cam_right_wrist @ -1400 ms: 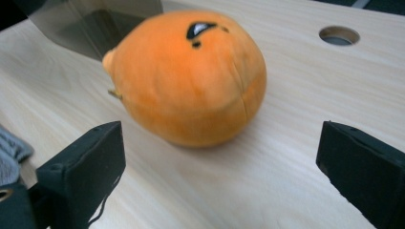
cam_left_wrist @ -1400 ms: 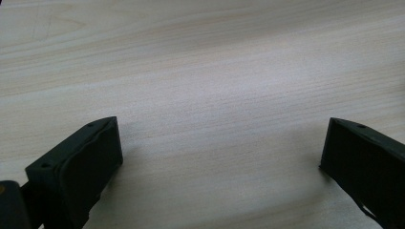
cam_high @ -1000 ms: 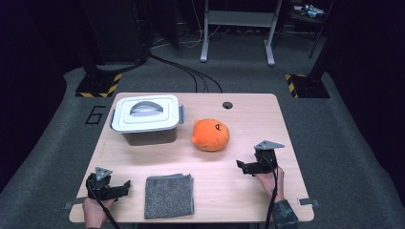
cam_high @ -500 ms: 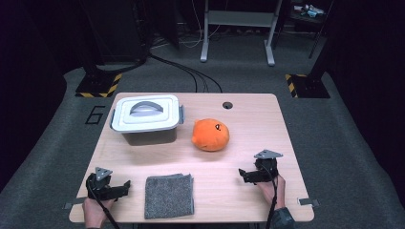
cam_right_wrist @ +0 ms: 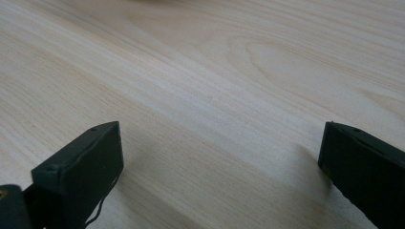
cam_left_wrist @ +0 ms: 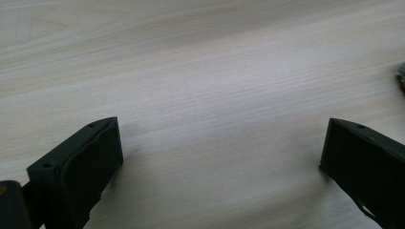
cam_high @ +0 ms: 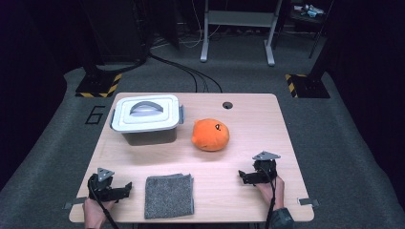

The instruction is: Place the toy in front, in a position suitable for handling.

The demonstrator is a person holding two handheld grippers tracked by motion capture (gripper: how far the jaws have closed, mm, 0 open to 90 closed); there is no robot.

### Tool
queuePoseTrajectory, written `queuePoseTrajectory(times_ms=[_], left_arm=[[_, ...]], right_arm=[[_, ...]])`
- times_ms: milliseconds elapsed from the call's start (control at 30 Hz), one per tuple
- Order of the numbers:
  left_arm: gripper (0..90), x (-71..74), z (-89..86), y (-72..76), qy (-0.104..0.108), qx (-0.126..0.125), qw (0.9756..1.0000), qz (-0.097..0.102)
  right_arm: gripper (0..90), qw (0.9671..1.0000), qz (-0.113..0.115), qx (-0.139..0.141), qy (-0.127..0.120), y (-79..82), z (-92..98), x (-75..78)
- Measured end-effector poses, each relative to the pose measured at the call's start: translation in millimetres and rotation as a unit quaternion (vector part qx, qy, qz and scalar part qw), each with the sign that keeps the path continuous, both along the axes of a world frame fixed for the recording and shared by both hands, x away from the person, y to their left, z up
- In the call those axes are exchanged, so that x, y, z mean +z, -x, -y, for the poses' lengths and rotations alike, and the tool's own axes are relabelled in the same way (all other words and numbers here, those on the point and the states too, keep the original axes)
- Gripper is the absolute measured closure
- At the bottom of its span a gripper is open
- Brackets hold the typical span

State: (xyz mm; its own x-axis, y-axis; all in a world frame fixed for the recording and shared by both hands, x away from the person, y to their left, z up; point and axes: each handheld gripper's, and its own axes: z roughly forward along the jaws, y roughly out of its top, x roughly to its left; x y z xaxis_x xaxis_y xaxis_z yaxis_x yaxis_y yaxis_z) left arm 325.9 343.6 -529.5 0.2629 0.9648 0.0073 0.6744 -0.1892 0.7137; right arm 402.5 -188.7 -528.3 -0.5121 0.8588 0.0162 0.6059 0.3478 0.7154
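Currently the left tool [cam_high: 128, 190] is resting released just left of the folded grey felt cloth [cam_high: 169, 195], pointing at it; the right tool [cam_high: 241, 177], also released, is lying farther off.

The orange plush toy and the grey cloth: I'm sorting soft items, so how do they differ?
The orange plush toy is rounded and bulges up from the table; the grey cloth is folded square and lies flat. The toy sits mid-table beside the lidded box; the cloth lies at the near edge, between the grippers. Both rest on the table, untouched.
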Motion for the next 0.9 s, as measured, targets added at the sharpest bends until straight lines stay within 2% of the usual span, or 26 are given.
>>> queuePoseTrajectory(times_ms=[33,267,300,400,500,633,667,700,833,867,900], left_arm=[[0.4,0.9,2.9,1.4,0.001,-0.003,1.0,0.004],[0.4,17.2,19.4,10.7,0.016,-0.037,0.999,0.017],[0.4,22.9,24.7,13.6,0.029,-0.049,0.9982,0.022],[1.1,27.5,30.8,16.0,0.031,-0.059,0.9974,0.026],[1.8,29.4,42.6,17.9,0.033,-0.079,0.996,0.023],[2.0,28.2,56.9,18.3,0.048,-0.1,0.9935,0.022],[2.0,28.0,64.0,17.9,0.048,-0.114,0.9922,0.017],[2.0,28.0,64.0,17.9,0.048,-0.114,0.9922,0.017],[2.2,27.6,76.2,16.6,0.053,-0.137,0.9892,0.005],[2.3,26.3,81.6,15.4,0.051,-0.148,0.9877,-0.002],[2.6,26.3,81.6,15.4,0.051,-0.148,0.9877,-0.002]], right_arm=[[1.2,1.0,-0.003,0.002,0.009,0.4,-1.8,-0.1],[1.3,1.0,-0.002,0.0,0.009,0.2,-1.7,-0.4],[1.3,1.0,0.001,-0.002,0.007,-0.1,-1.9,-0.6],[1.3,1.0,0.001,-0.003,0.007,-0.1,-2.0,-0.8],[1.3,1.0,0.001,-0.002,0.007,-0.3,-2.0,-0.7],[1.3,1.0,0.002,-0.002,0.007,-0.4,-1.9,-0.9],[1.3,1.0,0.001,-0.003,0.007,-0.2,-2.0,-0.8],[1.3,1.0,0.002,-0.002,0.007,-0.3,-1.9,-0.9],[1.3,1.0,0.002,-0.003,0.006,-0.3,-2.0,-0.9],[1.3,1.0,0.002,-0.003,0.006,-0.2,-2.0,-0.9],[1.3,1.0,0.002,-0.003,0.006,-0.2,-2.0,-0.9]])
